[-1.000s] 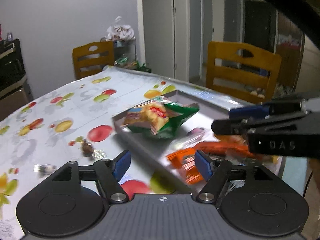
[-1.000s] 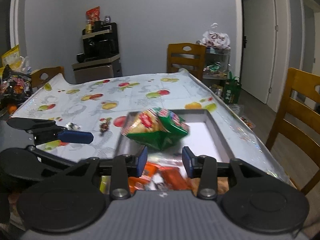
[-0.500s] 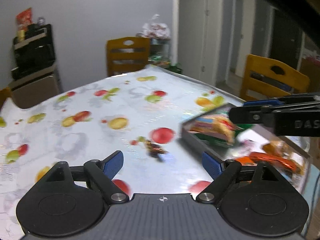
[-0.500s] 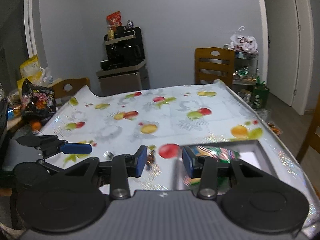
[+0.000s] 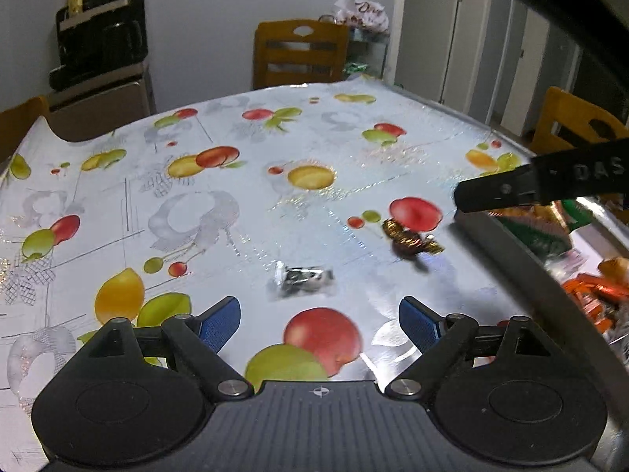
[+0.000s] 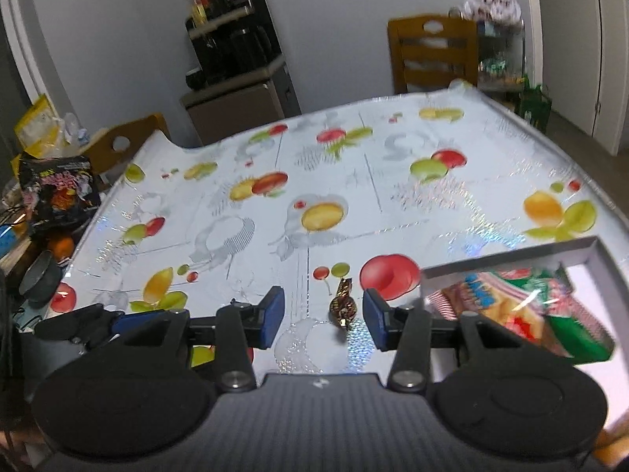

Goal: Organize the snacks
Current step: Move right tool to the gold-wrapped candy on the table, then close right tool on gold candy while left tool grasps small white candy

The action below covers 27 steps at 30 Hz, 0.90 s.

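A glossy fruit-print cloth covers the tabletop [image 5: 243,204], its foil sheen catching light in rainbow flecks. Wooden chairs [image 5: 300,53] stand around it against a pale grey wall, with a dark cabinet [image 6: 236,78] in the corner. At the right edge sits a shallow grey tray [image 6: 589,249] with straight walls, holding a crinkled green and yellow snack bag [image 6: 523,310]. Two loose sweets lie on the cloth: a twisted gold-and-brown candy [image 5: 411,238], its long axis running away from the right camera, and a flat clear-silver wrapper [image 5: 304,281] lying crosswise. The left tool [image 5: 319,324] stands spread wide and empty, just short of the silver wrapper. The right tool [image 6: 323,316] has just been opening; the gold candy shows between its blue pads [image 6: 273,314], which do not touch it.
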Each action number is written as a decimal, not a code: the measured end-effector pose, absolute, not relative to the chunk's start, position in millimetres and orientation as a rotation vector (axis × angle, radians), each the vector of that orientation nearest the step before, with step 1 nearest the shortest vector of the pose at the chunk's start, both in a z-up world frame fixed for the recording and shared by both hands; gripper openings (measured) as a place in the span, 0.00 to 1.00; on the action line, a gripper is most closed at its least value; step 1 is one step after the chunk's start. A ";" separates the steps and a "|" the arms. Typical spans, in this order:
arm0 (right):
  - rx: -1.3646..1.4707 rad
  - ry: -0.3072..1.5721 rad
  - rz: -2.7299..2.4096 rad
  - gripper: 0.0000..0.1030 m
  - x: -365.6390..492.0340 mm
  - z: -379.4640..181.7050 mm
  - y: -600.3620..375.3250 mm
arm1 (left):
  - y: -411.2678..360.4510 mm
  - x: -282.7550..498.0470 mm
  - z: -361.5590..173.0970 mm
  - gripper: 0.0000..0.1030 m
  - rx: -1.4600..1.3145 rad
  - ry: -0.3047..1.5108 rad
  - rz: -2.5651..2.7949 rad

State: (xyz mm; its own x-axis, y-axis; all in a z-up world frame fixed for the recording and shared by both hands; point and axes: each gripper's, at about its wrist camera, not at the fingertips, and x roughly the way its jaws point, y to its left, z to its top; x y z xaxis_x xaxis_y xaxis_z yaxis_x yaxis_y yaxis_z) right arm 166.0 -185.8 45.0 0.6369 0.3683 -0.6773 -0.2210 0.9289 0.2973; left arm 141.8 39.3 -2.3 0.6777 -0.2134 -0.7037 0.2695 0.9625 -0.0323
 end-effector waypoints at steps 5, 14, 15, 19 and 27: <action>0.170 0.847 0.314 0.43 186.9 20.3 -165.7 | 41.4 148.6 -15.0 0.80 0.060 0.773 -0.243; 0.175 0.893 0.266 0.43 211.8 -8.6 -147.9 | 31.1 161.7 -30.1 0.79 0.025 0.706 -0.215; 0.175 0.895 0.263 0.43 213.1 -10.7 -147.3 | 29.8 163.1 -31.5 0.79 0.023 0.702 -0.211; 0.174 0.905 0.256 0.43 217.6 -17.1 -145.5 | 24.3 169.6 -35.5 0.75 0.032 0.701 -0.188; 0.157 0.914 0.262 0.43 219.0 -23.1 -141.8 | 14.5 176.3 -41.3 0.53 0.083 0.714 -0.189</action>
